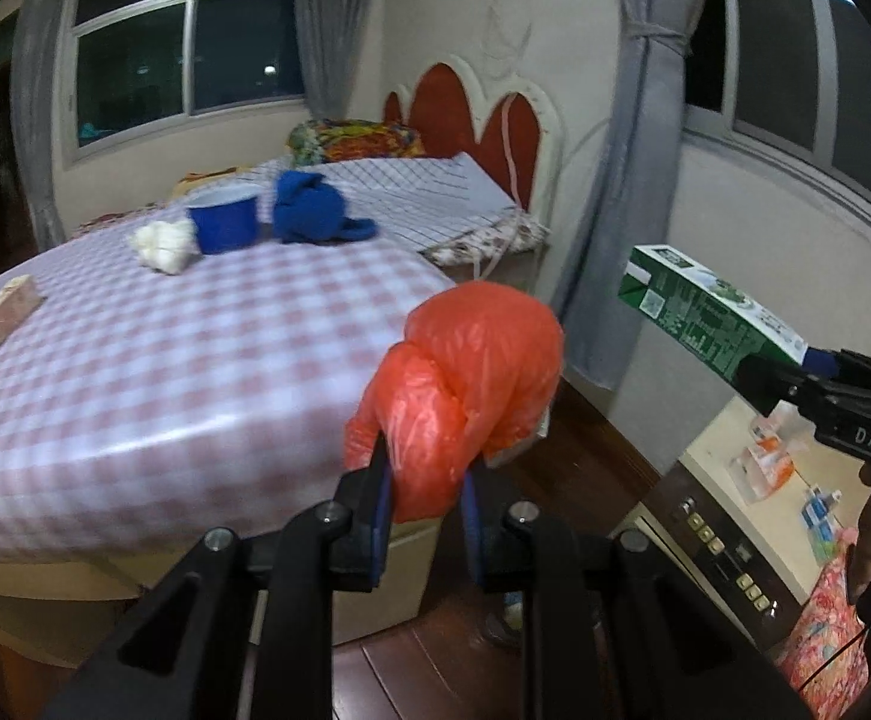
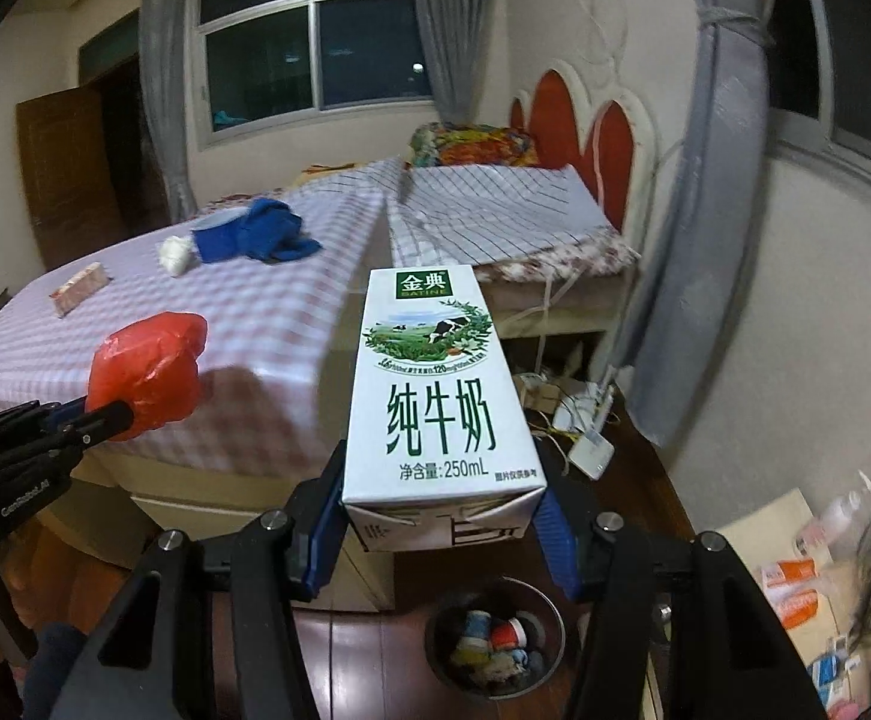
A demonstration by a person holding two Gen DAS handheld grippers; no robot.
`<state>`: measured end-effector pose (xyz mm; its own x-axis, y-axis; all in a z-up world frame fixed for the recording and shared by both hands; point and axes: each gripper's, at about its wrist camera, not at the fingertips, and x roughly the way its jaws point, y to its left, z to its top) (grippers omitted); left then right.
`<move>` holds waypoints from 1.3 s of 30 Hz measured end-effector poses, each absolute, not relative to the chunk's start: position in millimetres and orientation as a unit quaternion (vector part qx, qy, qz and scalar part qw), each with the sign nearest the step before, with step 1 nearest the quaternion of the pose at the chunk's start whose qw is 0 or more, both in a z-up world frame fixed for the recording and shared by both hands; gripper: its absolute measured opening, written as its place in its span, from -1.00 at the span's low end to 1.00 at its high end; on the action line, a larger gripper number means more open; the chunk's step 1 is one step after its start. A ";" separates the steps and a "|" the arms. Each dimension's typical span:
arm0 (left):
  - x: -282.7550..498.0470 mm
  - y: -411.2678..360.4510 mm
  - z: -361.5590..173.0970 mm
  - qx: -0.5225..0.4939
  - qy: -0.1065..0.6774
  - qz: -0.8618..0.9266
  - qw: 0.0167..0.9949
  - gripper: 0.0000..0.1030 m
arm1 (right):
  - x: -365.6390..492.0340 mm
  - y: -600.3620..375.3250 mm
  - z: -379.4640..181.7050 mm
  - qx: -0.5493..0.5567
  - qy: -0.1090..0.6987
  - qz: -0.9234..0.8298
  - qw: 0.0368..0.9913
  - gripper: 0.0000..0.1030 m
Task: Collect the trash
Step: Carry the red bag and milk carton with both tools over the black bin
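My left gripper [image 1: 426, 480] is shut on a crumpled red plastic bag [image 1: 465, 384], held in the air past the corner of the checked table [image 1: 153, 372]; it also shows in the right wrist view [image 2: 147, 372]. My right gripper [image 2: 441, 516] is shut on a white and green milk carton [image 2: 435, 396], held in the air above a dark trash bin [image 2: 495, 636] that holds several scraps. The carton also shows in the left wrist view [image 1: 711, 312], at the right. A white crumpled tissue [image 1: 162, 243] and a small pink box [image 1: 0, 315] lie on the table.
A blue cup [image 1: 222, 219] and a blue cloth [image 1: 315, 210] sit at the table's far side. A bed with a striped sheet [image 2: 495, 210] and red headboard [image 2: 585, 120] stands behind. A power strip and cables [image 2: 573, 420] lie on the wooden floor. A low cabinet [image 1: 753, 516] with small items is at the right.
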<state>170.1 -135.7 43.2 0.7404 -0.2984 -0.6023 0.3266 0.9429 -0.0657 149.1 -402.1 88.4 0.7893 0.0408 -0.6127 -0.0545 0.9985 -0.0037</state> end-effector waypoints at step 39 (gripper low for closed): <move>189.5 -302.5 -126.0 0.074 0.452 -0.262 0.849 -0.59 | 158.2 -530.8 -112.1 0.056 0.471 -0.015 0.880 0.12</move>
